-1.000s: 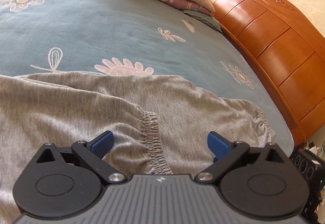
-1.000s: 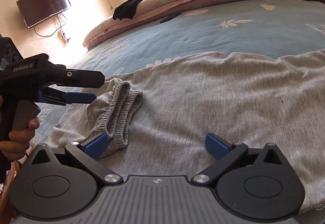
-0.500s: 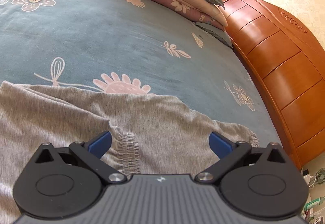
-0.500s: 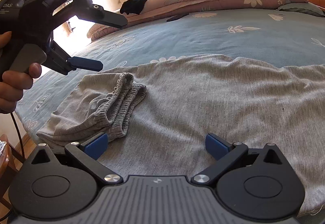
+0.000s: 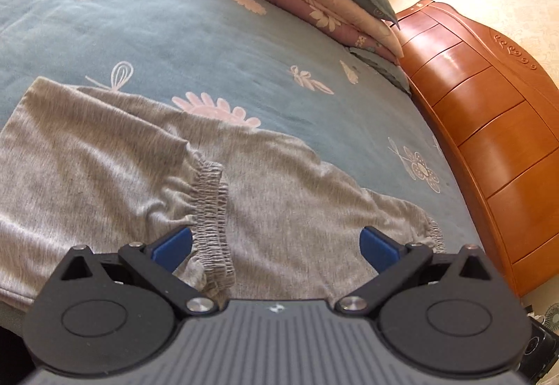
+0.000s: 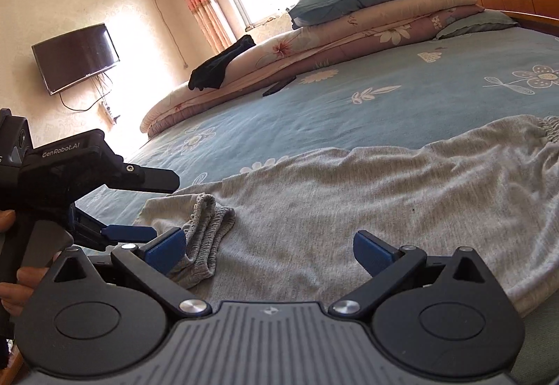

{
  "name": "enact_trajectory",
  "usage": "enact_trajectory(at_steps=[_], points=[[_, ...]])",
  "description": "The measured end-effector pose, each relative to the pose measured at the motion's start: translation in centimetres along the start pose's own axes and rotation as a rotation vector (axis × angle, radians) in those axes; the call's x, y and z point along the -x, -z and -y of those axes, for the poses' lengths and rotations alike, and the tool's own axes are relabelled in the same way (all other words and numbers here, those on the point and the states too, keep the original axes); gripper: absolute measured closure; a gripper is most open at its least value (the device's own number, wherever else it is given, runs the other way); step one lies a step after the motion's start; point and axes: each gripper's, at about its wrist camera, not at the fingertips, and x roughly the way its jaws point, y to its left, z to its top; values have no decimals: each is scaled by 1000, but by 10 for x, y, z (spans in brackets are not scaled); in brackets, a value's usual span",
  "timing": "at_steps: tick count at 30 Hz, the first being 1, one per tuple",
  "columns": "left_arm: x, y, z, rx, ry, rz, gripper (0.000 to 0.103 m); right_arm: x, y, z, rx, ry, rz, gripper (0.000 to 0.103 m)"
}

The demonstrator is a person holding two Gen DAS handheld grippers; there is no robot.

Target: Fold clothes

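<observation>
My left gripper (image 5: 276, 245) has drawn back and tipped since half a second ago: then the gathered elastic cuff (image 5: 213, 210) of the grey jersey trousers (image 5: 104, 168) sat low between my blue pads, and now I see its whole ribbed length, folded over the leg beneath it, close to my left pad. In the right wrist view that same left gripper (image 6: 139, 206) has dropped from high in the corner to a spot just above the bunched cuffs (image 6: 206, 231). Both pairs of my fingers stand wide apart and hold nothing, as they did before; my right gripper (image 6: 269, 248) hovers low over the cloth. The trousers lie spread across the blue flowered bedsheet (image 5: 157, 46), along the near edge of the bed, with the orange wooden headboard (image 5: 489, 126) at the side. White lettering on the left gripper's black body (image 6: 66, 168) reads "GenRobot.AI". A hand (image 6: 21, 280) grips its handle.
</observation>
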Motion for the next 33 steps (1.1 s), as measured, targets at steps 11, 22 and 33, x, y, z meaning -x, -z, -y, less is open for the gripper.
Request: enact_trajectory(at_steps=[11, 22, 33], points=[[-11, 30, 47, -265, -28, -5, 2, 91, -20, 125, -421, 194, 175, 0], [-18, 40, 44, -303, -31, -51, 2, 47, -14, 209, -726, 102, 52, 0], [-27, 40, 38, -284, -37, -77, 2, 5, -50, 234, -766, 114, -8, 0]])
